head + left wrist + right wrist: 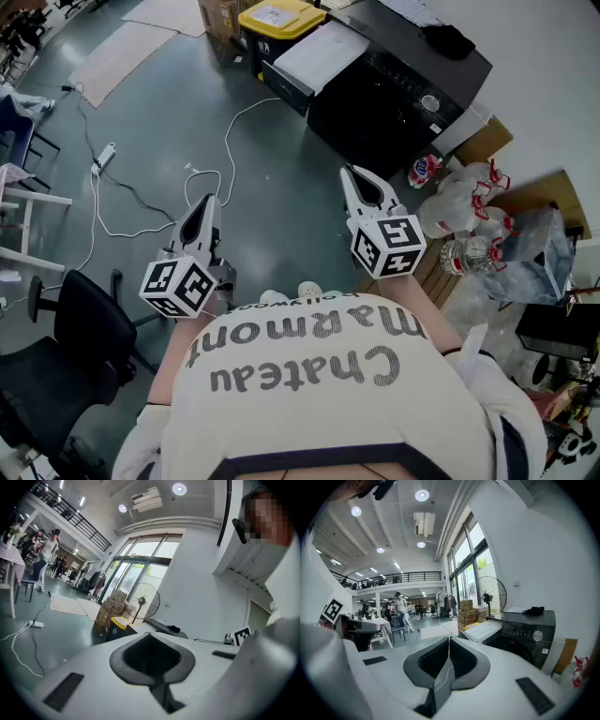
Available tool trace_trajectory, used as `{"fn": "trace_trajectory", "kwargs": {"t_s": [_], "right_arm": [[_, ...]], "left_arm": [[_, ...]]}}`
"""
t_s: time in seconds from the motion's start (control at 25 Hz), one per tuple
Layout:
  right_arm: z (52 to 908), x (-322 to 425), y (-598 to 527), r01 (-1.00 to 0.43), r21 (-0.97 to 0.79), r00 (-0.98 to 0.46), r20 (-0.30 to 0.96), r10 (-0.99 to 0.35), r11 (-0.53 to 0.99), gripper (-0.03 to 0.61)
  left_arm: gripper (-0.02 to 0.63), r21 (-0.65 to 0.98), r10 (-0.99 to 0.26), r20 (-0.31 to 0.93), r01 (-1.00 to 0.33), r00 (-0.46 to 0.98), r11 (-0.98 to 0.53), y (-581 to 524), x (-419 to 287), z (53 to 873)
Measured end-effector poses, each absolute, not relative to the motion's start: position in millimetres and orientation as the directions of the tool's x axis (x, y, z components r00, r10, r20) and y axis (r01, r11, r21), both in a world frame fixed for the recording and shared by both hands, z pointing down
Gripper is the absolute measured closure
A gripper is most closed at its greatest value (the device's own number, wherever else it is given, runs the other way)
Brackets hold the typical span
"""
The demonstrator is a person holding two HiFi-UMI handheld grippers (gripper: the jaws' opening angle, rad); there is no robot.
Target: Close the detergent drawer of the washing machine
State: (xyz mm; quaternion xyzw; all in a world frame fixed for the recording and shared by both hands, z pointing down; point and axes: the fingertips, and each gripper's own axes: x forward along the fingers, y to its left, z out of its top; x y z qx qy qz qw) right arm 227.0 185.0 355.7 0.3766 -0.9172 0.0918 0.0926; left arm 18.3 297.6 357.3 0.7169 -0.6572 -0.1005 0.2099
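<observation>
The black washing machine (403, 89) stands on the floor ahead of me, a little to the right, and shows at the right in the right gripper view (527, 632). A white-topped piece with a dark front (314, 56) sticks out from its front left corner; it looks like the detergent drawer pulled out (487, 630). My left gripper (208, 199) and right gripper (349, 171) hover side by side in front of my chest, well short of the machine. Both are shut with nothing between the jaws (150, 634) (449, 640).
A yellow bin (277, 21) and cardboard boxes stand left of the washer. White cables (230, 141) and a power strip (103, 155) lie on the floor. A black office chair (75, 347) is at my left, and wrapped water bottles (469, 225) at my right. People stand far off.
</observation>
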Motion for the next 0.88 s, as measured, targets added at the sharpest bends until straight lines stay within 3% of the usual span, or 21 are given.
{"fn": "trace_trajectory", "kwargs": {"t_s": [0.64, 0.88], "right_arm": [[373, 224, 206, -0.74, -0.198, -0.672, 0.251, -0.696, 0.643, 0.543], [377, 203, 181, -0.724, -0.301, -0.687, 0.244, -0.684, 0.62, 0.543]], "left_arm": [[0.606, 0.468, -0.977, 0.125, -0.879, 0.171, -0.094, 309, 8, 370], [0.606, 0.481, -0.985, 0.124, -0.875, 0.119, -0.045, 302, -19, 371]]}}
